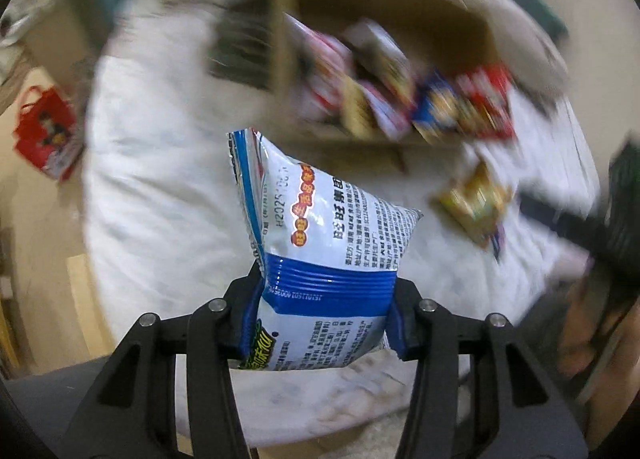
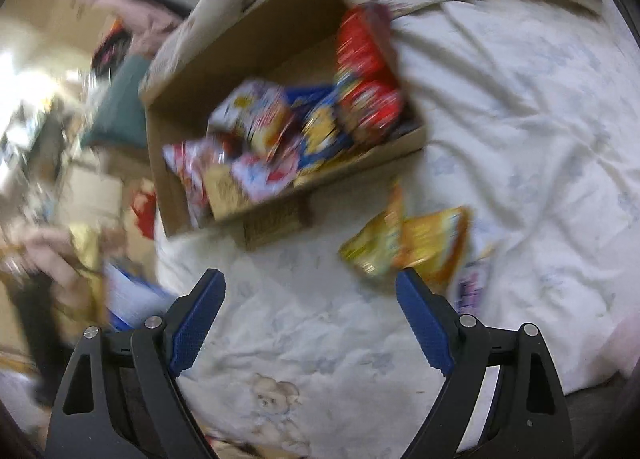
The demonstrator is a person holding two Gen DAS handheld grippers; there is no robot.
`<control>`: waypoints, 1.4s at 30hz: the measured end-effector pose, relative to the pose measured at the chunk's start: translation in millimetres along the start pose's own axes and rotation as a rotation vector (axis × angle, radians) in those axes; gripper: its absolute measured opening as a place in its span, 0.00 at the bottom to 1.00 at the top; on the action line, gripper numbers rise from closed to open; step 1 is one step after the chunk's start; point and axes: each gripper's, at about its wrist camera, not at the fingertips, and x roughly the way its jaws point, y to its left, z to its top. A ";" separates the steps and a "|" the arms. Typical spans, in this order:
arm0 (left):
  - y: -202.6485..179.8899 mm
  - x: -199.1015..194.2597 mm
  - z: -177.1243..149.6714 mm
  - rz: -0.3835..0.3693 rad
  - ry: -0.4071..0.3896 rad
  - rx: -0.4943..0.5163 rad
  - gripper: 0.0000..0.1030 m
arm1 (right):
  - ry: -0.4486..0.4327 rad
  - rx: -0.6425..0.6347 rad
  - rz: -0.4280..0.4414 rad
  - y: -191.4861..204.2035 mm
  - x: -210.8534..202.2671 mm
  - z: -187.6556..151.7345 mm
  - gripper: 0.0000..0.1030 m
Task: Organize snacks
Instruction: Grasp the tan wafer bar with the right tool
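Carrying a blue-and-white snack bag [image 1: 320, 255] pinched across its lower half by the left gripper [image 1: 320, 319], jaws partly closed with both blue pads pressed into the crinkled blue band, bag standing roughly upright with its long axis running from 6 toward 12 o'clock, top seam leaning toward 11. Lying ahead at about 1 o'clock in the left wrist view: the cardboard box [image 1: 286, 19], open-topped, already stacked with red, blue and white packets, blurred too much to name. Resting on a white bedsheet [image 2: 520, 139], with the box's long axis slanting from 7 toward 1 o'clock in the right wrist view. Holding nothing in the right gripper [image 2: 310, 287], jaws spread wide over bare sheet. Sitting loose just beyond its right finger, at about 1 o'clock: yellow-orange packets [image 2: 404, 247], outside the box and near its front corner, long axis roughly 8 to 2 o'clock. Judged nearer to the right hand than the left, so a likely pick for it, while the held bag probably needs a forward-right carry over the box wall before release.
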 end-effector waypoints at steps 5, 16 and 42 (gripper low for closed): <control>51.2 -21.2 17.6 0.026 -0.120 -0.143 0.44 | -0.078 -0.188 -0.107 50.9 66.7 -41.7 0.98; 78.1 -26.5 12.9 -0.117 -0.120 -0.288 0.45 | -0.186 -0.376 -0.339 79.9 165.1 -43.7 1.00; 53.4 -17.7 18.8 -0.061 -0.116 -0.219 0.45 | -0.153 -0.318 -0.230 40.1 107.8 -16.4 0.66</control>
